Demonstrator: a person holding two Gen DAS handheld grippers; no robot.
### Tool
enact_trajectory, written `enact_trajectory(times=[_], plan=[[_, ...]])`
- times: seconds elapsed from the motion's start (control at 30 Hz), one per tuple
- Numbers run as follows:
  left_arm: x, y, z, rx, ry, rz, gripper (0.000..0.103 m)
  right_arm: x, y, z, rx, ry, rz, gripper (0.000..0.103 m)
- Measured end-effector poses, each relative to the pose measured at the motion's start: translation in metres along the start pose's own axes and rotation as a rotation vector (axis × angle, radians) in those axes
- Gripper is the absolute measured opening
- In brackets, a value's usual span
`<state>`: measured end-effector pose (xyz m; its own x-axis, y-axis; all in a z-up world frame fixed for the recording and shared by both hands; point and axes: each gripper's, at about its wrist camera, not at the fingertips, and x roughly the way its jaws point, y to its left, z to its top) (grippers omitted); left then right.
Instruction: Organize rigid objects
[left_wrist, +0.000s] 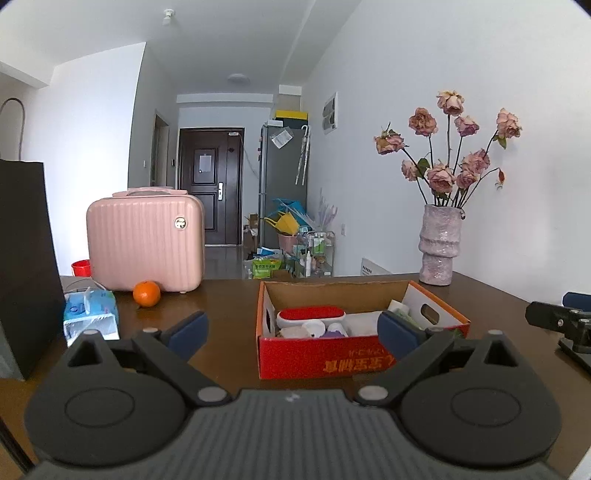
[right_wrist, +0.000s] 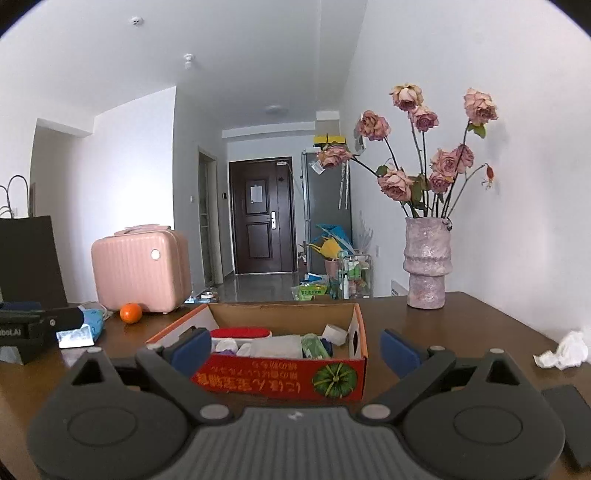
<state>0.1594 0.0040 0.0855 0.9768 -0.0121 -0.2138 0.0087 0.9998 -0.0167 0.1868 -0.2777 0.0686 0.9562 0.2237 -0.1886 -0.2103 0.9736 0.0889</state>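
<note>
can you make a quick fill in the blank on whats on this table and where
1. The orange sits in front of the pink ____.
2. The dried roses stand in a ____ on the table.
3. The red-topped brush lies inside the ____ box.
4. Both the left claw and right claw are ____.

Missing words: suitcase; vase; cardboard; open

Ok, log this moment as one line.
left tongs: open, empty | right tongs: open, empty | red box: on table, holds items | orange: beside pink case
</note>
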Motion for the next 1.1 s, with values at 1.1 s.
enact_trajectory(times=[1.1], plan=[[-0.168, 0.020, -0.099, 0.010, 0.142, -0.030, 0.103, -0.179, 0.077, -0.105, -0.043, 0.098, -0.050, 0.103]])
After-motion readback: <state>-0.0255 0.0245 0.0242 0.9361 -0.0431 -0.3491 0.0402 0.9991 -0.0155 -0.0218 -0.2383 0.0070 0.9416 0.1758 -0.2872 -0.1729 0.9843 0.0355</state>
